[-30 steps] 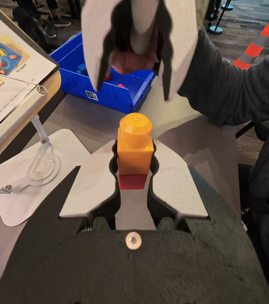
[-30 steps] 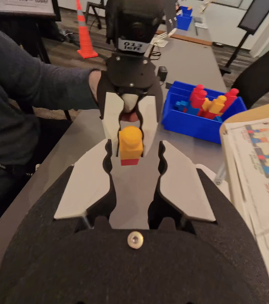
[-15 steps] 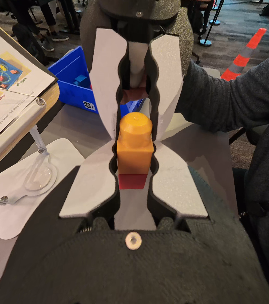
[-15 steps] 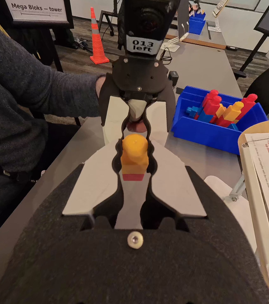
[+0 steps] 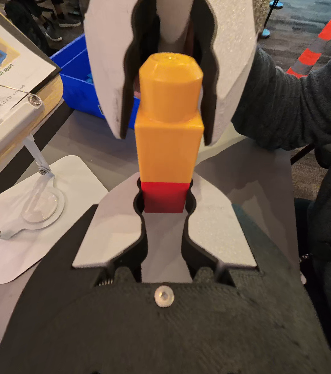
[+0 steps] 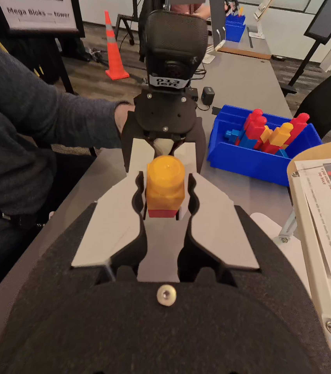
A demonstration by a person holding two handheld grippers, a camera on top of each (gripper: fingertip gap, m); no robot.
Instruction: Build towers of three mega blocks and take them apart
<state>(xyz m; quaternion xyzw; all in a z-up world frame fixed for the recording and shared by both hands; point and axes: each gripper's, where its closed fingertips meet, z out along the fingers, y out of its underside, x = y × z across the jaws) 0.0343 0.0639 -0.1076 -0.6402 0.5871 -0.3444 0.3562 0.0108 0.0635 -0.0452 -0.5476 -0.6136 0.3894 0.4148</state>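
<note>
Grey table (image 6: 241, 85): my landmark, bare beneath the stack. Blue bin (image 6: 247, 162): on the table, to the right of the stack in my right wrist view, holding loose red, orange and blue blocks. My right gripper (image 6: 165, 194): spread partway, fingers flanking the orange block (image 5: 168, 131), contact unclear. My left gripper (image 5: 163, 197): clamped on the red block (image 5: 163, 197). Orange block: seated on red, held above the table.
</note>
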